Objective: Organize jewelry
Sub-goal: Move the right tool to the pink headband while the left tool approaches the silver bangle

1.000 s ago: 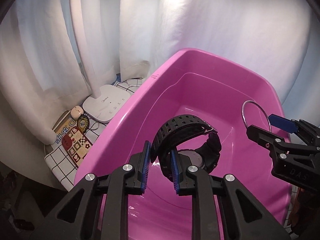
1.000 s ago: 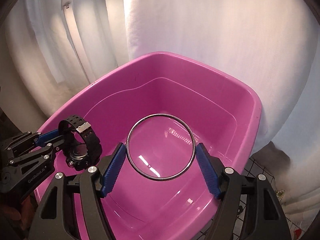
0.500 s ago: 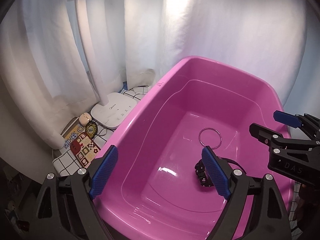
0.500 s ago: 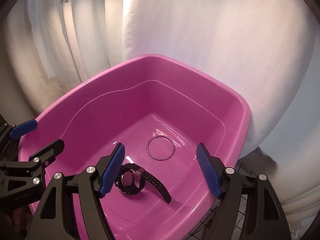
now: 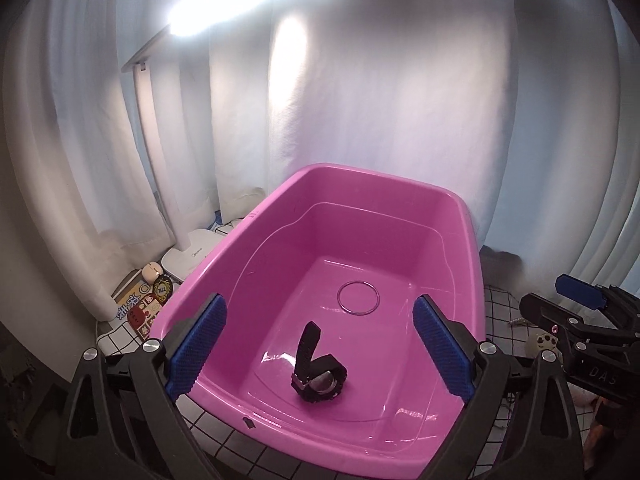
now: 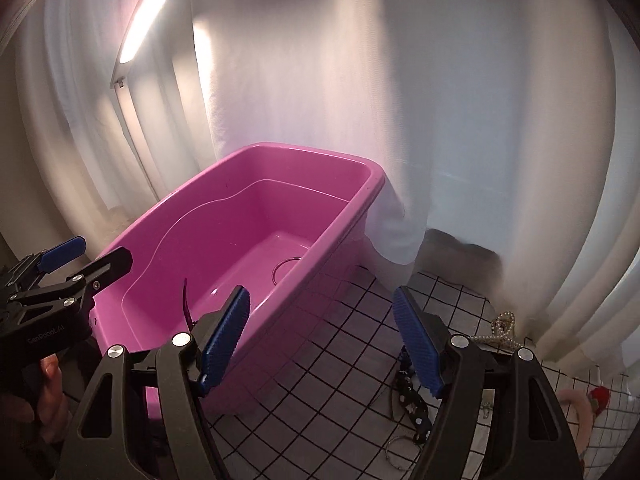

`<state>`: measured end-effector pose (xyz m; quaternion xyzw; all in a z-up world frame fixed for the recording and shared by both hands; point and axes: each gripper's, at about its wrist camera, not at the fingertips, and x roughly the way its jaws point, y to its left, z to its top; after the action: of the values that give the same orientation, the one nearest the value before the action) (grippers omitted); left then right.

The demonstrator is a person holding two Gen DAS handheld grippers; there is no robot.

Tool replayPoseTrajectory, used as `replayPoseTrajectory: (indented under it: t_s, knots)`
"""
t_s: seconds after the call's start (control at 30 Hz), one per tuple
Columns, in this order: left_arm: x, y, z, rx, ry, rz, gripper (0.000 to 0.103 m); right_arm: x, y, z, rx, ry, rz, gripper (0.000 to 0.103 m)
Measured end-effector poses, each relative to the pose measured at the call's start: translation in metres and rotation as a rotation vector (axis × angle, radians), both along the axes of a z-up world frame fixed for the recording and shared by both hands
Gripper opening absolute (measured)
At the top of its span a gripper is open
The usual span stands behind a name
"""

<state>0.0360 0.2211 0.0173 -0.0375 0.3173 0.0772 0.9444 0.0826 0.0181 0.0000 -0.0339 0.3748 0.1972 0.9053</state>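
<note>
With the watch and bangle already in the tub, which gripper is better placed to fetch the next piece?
Right. The right gripper is open over the checked cloth, near the pearl necklace; the left gripper faces the pink tub.

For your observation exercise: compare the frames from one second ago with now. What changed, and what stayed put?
Both grippers let go: the left gripper dropped the black watch, the right gripper the metal bangle; both lie in the pink tub. The right swung toward the pearl necklace. The tub stayed.

Watch [image 5: 318,374] in tub [image 5: 248,248], near its front wall; ring [image 5: 358,297] behind watch; lamp base [image 5: 192,254] left of tub; pearls [image 6: 502,330] right.
</note>
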Motion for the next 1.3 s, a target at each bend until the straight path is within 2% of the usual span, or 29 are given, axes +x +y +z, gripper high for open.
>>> replayPoseTrajectory:
  t_s: [0.2,0.4,0.57,0.73,0.93,1.3]
  knots:
    - [-0.008,-0.064,0.003,-0.058,-0.032,-0.131,0.096,-0.049,-0.093,-0.006,-0.019,0.000,-0.170,0.071]
    - [-0.006,-0.126,-0.013,-0.097,0.032,-0.242,0.096,-0.088,-0.190,-0.026,-0.021,0.057,-0.370,0.071]
    - [-0.008,-0.167,-0.040,-0.109,0.115,-0.274,0.096,-0.116,-0.251,-0.039,-0.015,0.090,-0.481,0.071]
    - [-0.010,-0.193,-0.068,-0.088,0.210,-0.270,0.096,-0.132,-0.291,-0.052,-0.001,0.121,-0.529,0.071]
    - [-0.016,-0.209,-0.097,-0.058,0.286,-0.249,0.096,-0.137,-0.317,-0.068,0.010,0.153,-0.544,0.071]
    - [-0.008,-0.232,-0.153,-0.053,0.396,-0.226,0.096,-0.118,-0.356,-0.111,0.009,0.243,-0.565,0.071]
